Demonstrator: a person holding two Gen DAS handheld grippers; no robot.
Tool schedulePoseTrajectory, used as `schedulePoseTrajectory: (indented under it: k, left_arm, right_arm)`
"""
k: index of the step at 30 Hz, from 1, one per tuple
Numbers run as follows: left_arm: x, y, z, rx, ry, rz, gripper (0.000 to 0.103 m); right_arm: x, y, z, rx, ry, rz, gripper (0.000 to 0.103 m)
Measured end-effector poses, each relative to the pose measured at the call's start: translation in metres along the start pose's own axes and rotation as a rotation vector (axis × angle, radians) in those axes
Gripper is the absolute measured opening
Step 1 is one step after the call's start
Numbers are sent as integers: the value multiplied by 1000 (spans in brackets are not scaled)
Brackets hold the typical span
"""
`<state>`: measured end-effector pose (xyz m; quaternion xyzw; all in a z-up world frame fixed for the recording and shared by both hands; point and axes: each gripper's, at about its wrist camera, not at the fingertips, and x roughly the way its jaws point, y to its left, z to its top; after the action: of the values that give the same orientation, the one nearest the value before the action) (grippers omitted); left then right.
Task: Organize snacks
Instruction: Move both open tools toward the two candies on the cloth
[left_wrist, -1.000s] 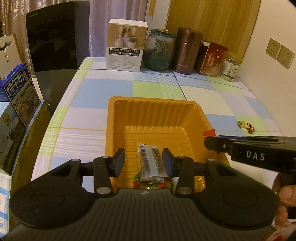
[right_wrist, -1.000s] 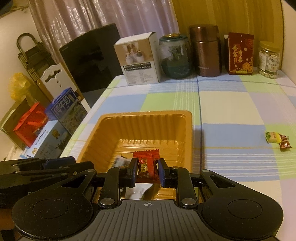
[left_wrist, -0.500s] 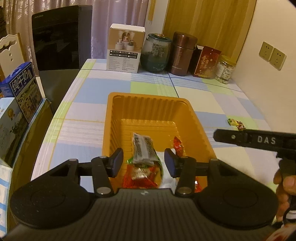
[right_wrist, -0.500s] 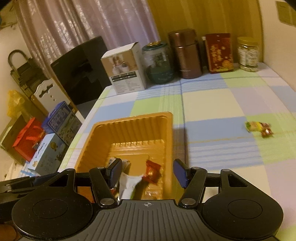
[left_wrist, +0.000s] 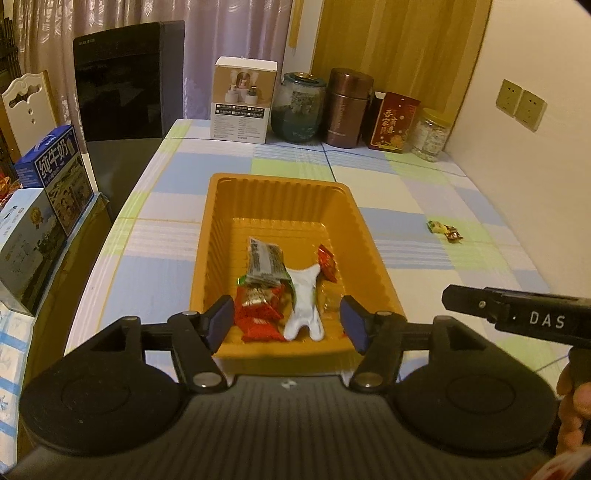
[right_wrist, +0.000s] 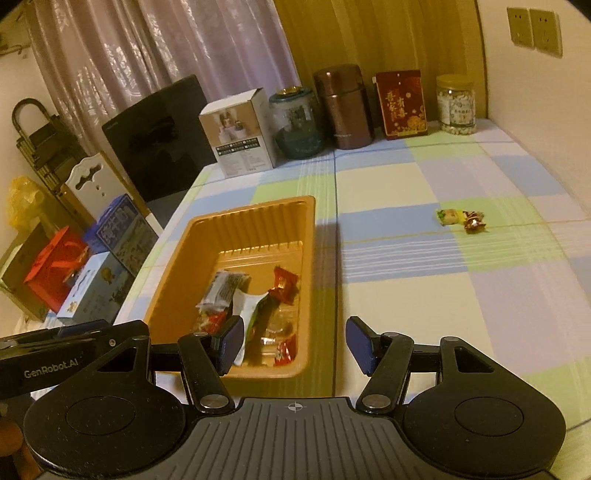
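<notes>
An orange plastic tray sits on the checked tablecloth and holds several wrapped snacks: a grey bar, a small red packet, red packets and a white-and-green wrapper. My left gripper hovers over the tray's near end, jaws opening, nothing between them. My right gripper is open and empty over the tray's near right rim. Two loose candies lie on the cloth to the right.
Along the back edge stand a white box, a glass jar, a brown flask, a red packet and a small jar. Milk cartons and a dark appliance sit off the left edge.
Both grippers let go of their snacks: the grey bar and the small red packet now lie in the tray. Both jaws widened and both grippers pulled back and up from the tray.
</notes>
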<state>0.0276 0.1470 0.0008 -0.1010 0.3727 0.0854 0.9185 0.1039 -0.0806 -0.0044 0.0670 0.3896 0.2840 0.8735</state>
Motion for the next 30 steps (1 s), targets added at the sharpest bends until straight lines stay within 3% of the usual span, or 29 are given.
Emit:
schedulePoseTrajectory:
  k: [7,14,30]
  left_arm:
    - [-20,-12,-13,9,-11,6,76]
    - [-32,-20,-21,18,-17,1,83]
    - [-40,-43,-25,53,-21,-27,85]
  right_arm:
    - [-27,5,-12,-52,-9,-18,61]
    - [-44,-10,-20,-31,-17,-43,61]
    - [-66,-35,-25,0,-36,-81,61]
